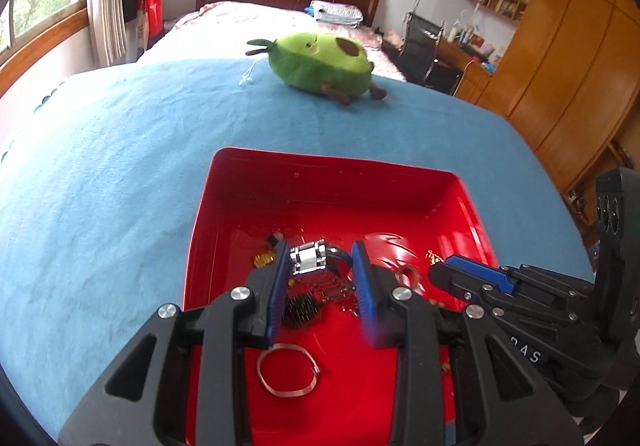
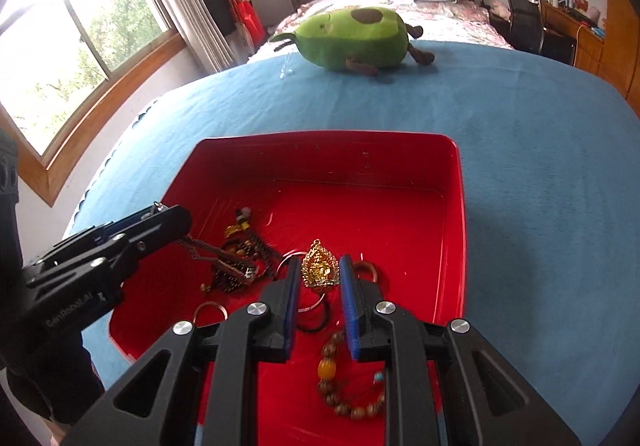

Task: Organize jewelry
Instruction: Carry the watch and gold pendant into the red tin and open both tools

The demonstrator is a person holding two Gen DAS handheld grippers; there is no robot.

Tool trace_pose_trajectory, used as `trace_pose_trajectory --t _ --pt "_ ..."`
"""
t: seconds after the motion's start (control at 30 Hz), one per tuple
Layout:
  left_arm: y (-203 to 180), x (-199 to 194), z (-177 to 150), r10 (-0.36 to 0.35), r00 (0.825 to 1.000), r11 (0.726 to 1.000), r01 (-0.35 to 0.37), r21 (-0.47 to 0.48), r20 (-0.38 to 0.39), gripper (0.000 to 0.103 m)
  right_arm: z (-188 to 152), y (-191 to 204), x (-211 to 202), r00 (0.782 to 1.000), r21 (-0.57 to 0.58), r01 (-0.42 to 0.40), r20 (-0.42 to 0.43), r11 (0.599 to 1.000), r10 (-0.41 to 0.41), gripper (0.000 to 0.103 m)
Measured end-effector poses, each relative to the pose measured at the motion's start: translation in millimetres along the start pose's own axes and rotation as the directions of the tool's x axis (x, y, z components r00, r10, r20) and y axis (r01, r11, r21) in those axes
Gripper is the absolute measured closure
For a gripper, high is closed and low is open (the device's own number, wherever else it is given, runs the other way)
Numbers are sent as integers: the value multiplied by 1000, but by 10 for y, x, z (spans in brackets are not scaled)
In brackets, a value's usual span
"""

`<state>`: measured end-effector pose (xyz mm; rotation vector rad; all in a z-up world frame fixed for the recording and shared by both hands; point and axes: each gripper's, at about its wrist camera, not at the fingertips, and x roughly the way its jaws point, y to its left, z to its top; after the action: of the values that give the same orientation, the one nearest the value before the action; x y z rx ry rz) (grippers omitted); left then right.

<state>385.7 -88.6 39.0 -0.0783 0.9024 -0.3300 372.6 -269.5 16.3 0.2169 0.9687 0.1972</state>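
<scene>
A: Left gripper (image 1: 322, 262), centre of its frame: fingers pinch a silver watch (image 1: 309, 256) by the band, over the red tray (image 1: 280, 162).

B: Right gripper (image 2: 320, 272), centre of its view: fingers pinch a gold pendant (image 2: 319, 264), also above the tray.

A: Loose in the tray: wire bangle (image 1: 287, 369) at lower centre, bead bracelet (image 2: 348, 378) at bottom of the right view, dark tangle (image 2: 236, 262) at left centre.

B: Step, as I judge it: both pieces lifted, being carried within the tray. Blue bedspread (image 1: 120, 166) all round; avocado plush (image 1: 320, 62) at top.

A: Next calls for a clear patch of tray floor each, lowering, then spreading the fingers. Watch that the chains don't snag.
</scene>
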Motion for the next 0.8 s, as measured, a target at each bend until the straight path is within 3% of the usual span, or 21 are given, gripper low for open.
trace_pose_trajectory --t 0.4,0.43,0.53,0.6,0.8 --pt "11 361 94 12 998 1000 -12 -3 -69 73 170 2 379 998 14 43 -56 999 -42 84" --pt "4 352 96 8 998 1000 -8 -1 -65 73 176 1 392 997 16 46 -58 999 -45 83" --pt "-10 350 87 15 998 1000 -14 7 -64 70 179 -12 392 997 25 64 -51 998 -63 62" --pt "4 325 88 16 998 1000 -16 -2 -55 64 176 -23 331 997 22 69 -24 997 -68 62" --pt "-14 167 58 31 999 999 -31 15 -13 64 155 -12 199 998 15 67 11 998 -67 62"
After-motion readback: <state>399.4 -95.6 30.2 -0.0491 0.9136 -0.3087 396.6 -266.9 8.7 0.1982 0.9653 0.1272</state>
